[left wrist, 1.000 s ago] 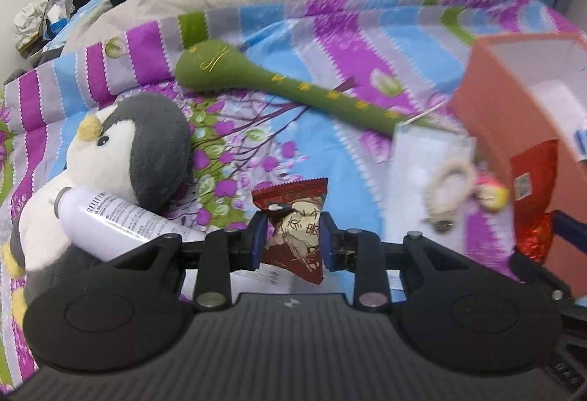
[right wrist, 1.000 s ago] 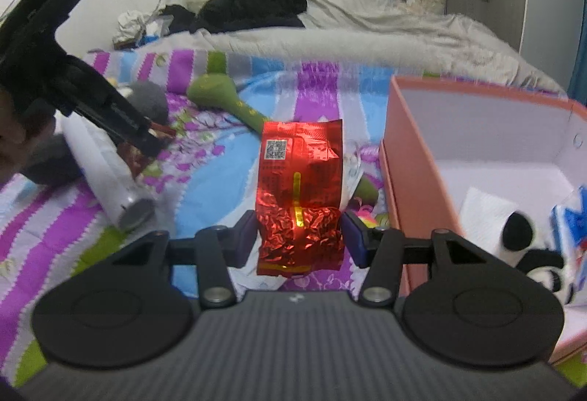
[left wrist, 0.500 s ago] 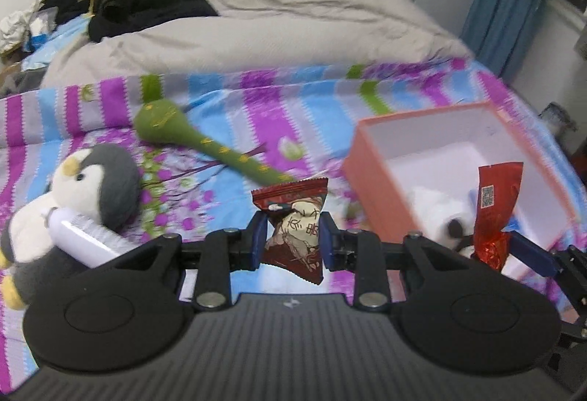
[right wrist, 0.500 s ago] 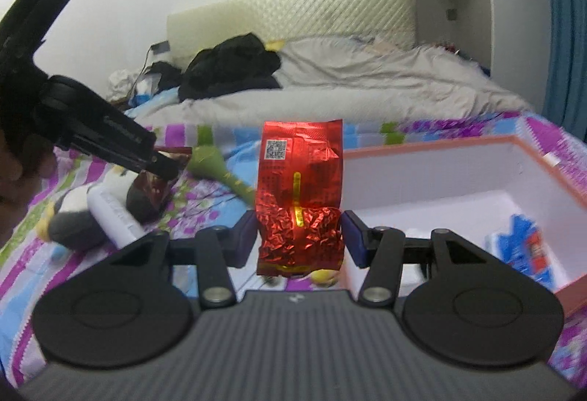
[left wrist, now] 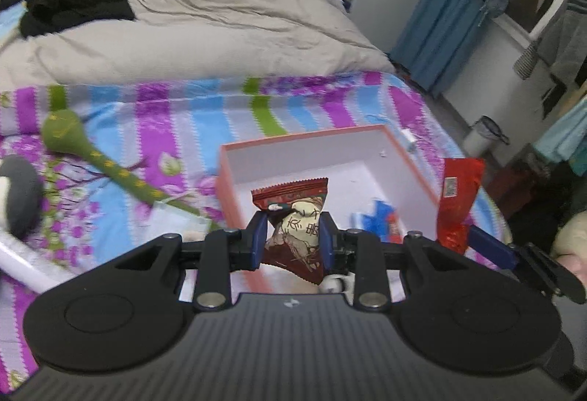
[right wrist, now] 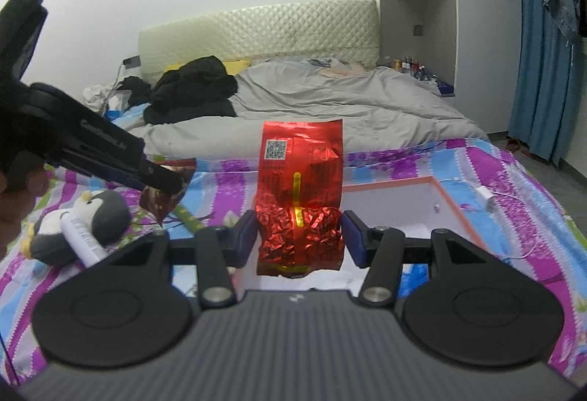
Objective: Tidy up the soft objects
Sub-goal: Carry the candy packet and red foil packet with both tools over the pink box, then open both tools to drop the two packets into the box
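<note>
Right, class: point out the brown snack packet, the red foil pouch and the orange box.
brown snack packet (left wrist: 293, 232): left wrist view, on its pale printed front.
red foil pouch (right wrist: 301, 181): right wrist view, on its smooth upper face.
orange box (left wrist: 312, 137): left wrist view, on its far rim.

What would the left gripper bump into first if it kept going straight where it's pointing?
Probably the orange box. The left gripper, shut on a brown snack packet, aims down at the box's white inside, though depth is hard to judge.
</note>
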### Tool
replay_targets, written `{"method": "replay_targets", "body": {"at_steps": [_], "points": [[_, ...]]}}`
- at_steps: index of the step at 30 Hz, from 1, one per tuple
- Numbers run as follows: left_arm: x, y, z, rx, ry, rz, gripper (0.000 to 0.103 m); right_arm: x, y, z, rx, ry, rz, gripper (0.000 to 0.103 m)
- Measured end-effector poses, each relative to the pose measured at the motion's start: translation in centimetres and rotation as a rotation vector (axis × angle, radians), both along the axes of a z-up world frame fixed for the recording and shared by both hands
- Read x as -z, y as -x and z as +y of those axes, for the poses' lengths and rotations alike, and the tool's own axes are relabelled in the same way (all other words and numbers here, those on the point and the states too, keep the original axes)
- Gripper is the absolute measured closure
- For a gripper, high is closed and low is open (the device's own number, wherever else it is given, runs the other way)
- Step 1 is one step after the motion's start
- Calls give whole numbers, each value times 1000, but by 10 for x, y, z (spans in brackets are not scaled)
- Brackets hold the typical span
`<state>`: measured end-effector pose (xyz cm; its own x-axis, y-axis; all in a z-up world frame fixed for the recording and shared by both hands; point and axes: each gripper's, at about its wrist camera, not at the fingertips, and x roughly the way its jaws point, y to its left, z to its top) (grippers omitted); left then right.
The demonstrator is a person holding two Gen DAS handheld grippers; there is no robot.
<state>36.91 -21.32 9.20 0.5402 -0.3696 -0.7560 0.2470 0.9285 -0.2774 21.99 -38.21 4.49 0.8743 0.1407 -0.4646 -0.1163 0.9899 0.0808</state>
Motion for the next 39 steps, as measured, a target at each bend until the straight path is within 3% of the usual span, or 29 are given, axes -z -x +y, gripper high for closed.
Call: {"method": "replay_targets", "body": {"at_steps": [4,9,19,23,26,32,39], "points": [[3,-20,-32,29,43,46,68,-6,-13,-27,11,39,30,49],[34,-53,-74,73,49,124,68,4,-38,-62,39,59,124,49],[126,-99,-116,97,23,289,68,67,-85,-111,77,33,351,49],[143,-107,-121,95,10,312,68,91,-91,-120,80,16,414,49],[152,-112,-120,63,43,350,68,96,-94,-124,102,-6,417,49],[141,-105,-121,83,32,316,65,89,-92,-124,110,-18,398,47],[96,-69,-94,94,52,121,65,59,-69,-110,94,-14,301,47]]}}
